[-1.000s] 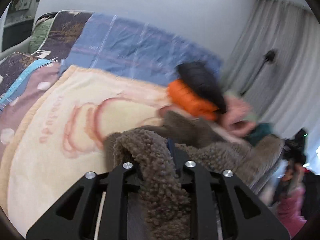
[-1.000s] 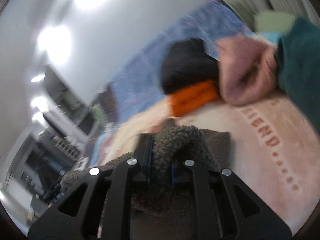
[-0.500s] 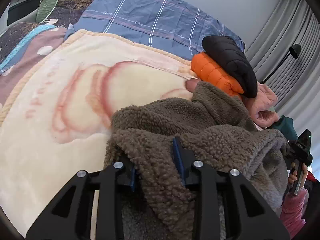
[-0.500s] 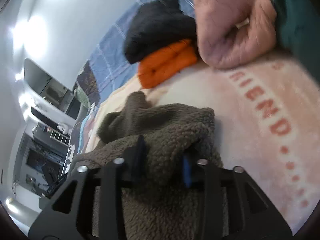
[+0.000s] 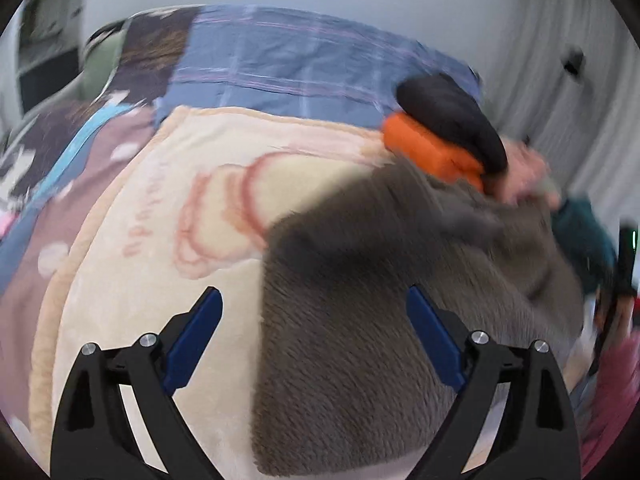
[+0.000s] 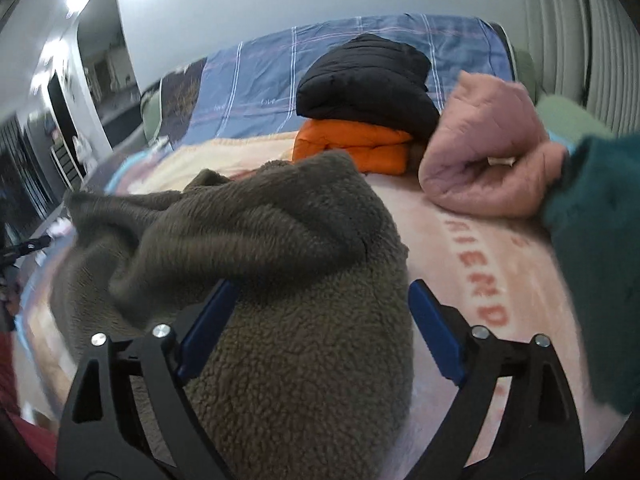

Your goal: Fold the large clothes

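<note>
1. Both the left gripper [image 5: 314, 330] and right gripper [image 6: 320, 312] are spread wide, nothing held.
2. The brown fleece [image 6: 280, 280] is bunched right ahead, so edges should probably be smoothed flat before regripping.

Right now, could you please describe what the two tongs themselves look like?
Both look alike: the left tongs and right tongs each have black, triangular cut-out arms, silver round screw heads, and flat blue fingertip pads. No cables or markings show.

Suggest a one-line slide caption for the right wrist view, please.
Open right gripper straddling a brown fleece jacket on the cream blanket.
</note>
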Available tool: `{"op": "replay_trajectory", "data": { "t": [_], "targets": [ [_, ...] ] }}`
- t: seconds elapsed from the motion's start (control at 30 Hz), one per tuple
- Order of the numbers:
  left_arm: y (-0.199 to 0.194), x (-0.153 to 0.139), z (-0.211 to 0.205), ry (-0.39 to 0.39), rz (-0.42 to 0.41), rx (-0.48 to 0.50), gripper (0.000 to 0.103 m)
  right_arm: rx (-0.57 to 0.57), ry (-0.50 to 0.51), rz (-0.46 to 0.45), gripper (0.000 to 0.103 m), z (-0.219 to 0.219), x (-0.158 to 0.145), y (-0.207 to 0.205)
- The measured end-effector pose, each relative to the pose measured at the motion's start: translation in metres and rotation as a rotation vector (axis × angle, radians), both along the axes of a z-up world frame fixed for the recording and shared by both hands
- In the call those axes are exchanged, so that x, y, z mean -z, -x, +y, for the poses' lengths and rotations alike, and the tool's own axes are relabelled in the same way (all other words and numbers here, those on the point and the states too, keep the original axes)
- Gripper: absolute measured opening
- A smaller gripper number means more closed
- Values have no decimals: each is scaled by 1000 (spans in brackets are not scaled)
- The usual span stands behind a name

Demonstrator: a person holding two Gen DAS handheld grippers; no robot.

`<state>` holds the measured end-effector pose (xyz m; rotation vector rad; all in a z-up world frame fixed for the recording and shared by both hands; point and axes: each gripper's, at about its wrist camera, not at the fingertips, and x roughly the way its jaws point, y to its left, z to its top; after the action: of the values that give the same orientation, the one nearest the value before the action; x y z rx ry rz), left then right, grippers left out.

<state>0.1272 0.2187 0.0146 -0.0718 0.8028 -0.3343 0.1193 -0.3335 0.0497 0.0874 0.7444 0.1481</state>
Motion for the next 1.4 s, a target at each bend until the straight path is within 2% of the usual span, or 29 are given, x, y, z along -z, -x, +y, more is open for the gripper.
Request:
{"op": "replay_trajectory", "data": {
  "t": [0.1,0.17,0.33,0.43,0.5,0.6,0.67,0.7,0.73,0.8,0.93,1.03,1.1,1.13,1.17,1.2,1.23,1.27,1.3,1.4],
  "targets": [
    [0,7,-32,-131,-23,63,93,1,6,22,92,6,3,-17],
    [-9,11,-42,-145,-16,84,93,5,3,41,92,6,3,-25],
    [-56,8,-48,-129,9,82,93,36,-79,93,92,-18,1,-68],
    [-98,8,-47,-116,23,55,93,33,-84,100,92,-27,-2,-92],
    [-132,19,-46,-87,87,61,93,-2,-57,121,92,-24,2,-108],
    [-161,38,-47,-34,183,71,91,-66,-37,158,89,-16,11,-124],
    [-166,48,-55,10,223,129,64,-87,-18,165,60,-10,16,-126],
    [-165,49,-61,15,227,166,37,-83,15,169,26,-6,18,-127],
    [-162,48,-65,-5,208,165,22,-52,45,157,25,-4,17,-125],
    [-141,32,-75,-49,95,169,14,-34,43,76,22,-2,3,-113],
    [-108,-15,-60,-31,-70,135,13,-24,-85,-94,22,-15,-45,-87],
    [-117,-27,-48,-10,-78,102,14,4,-81,-105,24,-19,-54,-102],
    [-135,-12,-48,-22,-34,69,17,49,-20,-48,27,-15,-38,-127],
    [-146,3,-52,-66,-1,55,24,131,96,10,21,-12,-17,-147],
    [-159,29,-61,-166,44,25,31,206,201,66,21,-10,4,-162],
    [-166,57,-71,-276,73,6,47,259,301,170,24,-11,39,-180],
    [-167,81,-77,-339,84,1,53,256,283,240,21,-16,62,-185],
    [-161,95,-77,-320,45,-19,53,246,183,315,18,-26,88,-187],
    [-156,91,-70,-281,27,-24,53,259,119,327,17,-35,98,-182],
    [-149,74,-44,-132,32,-24,57,300,57,271,18,-53,85,-169]
  ]
}}
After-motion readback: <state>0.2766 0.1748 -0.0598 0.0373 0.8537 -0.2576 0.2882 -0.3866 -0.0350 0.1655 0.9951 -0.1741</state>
